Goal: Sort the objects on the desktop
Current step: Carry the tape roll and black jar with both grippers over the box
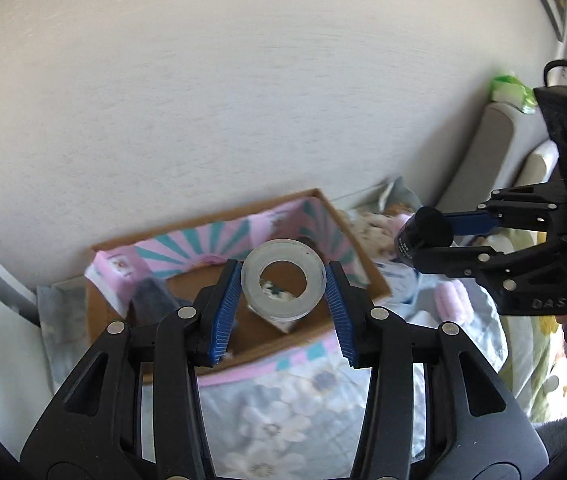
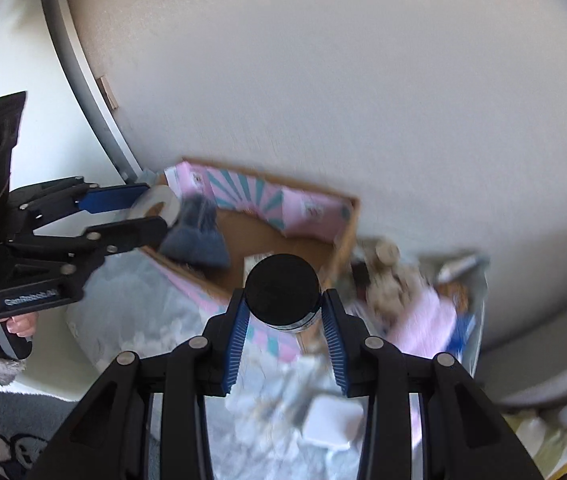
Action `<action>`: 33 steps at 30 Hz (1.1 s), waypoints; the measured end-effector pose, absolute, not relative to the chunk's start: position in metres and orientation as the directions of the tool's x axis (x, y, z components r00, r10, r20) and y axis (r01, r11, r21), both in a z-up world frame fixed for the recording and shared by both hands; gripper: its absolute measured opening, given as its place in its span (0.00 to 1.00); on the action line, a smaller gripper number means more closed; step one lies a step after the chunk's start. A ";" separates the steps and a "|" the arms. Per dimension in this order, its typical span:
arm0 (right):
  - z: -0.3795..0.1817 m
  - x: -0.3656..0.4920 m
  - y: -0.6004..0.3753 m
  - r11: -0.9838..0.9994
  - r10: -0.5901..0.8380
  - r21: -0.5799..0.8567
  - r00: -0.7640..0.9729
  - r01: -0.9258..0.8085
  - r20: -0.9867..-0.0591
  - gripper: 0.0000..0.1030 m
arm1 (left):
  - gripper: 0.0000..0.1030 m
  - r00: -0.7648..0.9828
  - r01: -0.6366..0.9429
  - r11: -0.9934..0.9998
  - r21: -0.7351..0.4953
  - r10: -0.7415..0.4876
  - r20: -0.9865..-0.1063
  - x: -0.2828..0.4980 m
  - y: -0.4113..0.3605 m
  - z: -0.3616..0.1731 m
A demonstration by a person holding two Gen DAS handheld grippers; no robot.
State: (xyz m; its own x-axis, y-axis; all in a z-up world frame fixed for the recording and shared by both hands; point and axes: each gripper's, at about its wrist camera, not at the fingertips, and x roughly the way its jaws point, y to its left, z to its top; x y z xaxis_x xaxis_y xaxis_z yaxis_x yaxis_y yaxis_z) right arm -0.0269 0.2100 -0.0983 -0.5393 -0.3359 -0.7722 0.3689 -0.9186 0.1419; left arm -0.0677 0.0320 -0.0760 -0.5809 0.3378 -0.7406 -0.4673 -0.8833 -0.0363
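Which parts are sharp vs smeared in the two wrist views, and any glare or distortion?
Left wrist: left gripper and clear tape roll crisp; cardboard box and floral bedding soft with motion smear; fisheye bows the wall edges.
Right wrist: right gripper and black-capped jar sharp; clutter right of the box heavily smeared; no hard glare, soft daylight.

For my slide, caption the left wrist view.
Left tool holds a clear tape roll above the open cardboard box.

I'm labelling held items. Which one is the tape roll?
Start at the open cardboard box with its pink-and-teal lining. Above it, the left gripper holds a clear ring-shaped tape roll. Unlike the black-capped jar, it is see-through with a hole.
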 end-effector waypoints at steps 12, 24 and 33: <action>-0.107 -0.095 0.148 -0.882 -0.362 0.168 -0.407 0.440 -0.838 0.33 | 0.38 -0.363 -0.467 -0.870 -0.157 0.350 -0.864 -0.140 -0.001 -0.110; -0.155 -0.143 0.131 -0.915 -0.268 0.153 -0.280 0.373 -0.922 0.33 | 0.38 -0.204 -0.432 -0.882 -0.188 0.298 -0.933 -0.183 -0.022 -0.145; -0.174 -0.152 0.126 -0.919 -0.256 0.161 -0.234 0.359 -0.938 0.33 | 0.38 -0.167 -0.453 -0.871 -0.190 0.292 -0.942 -0.192 -0.021 -0.156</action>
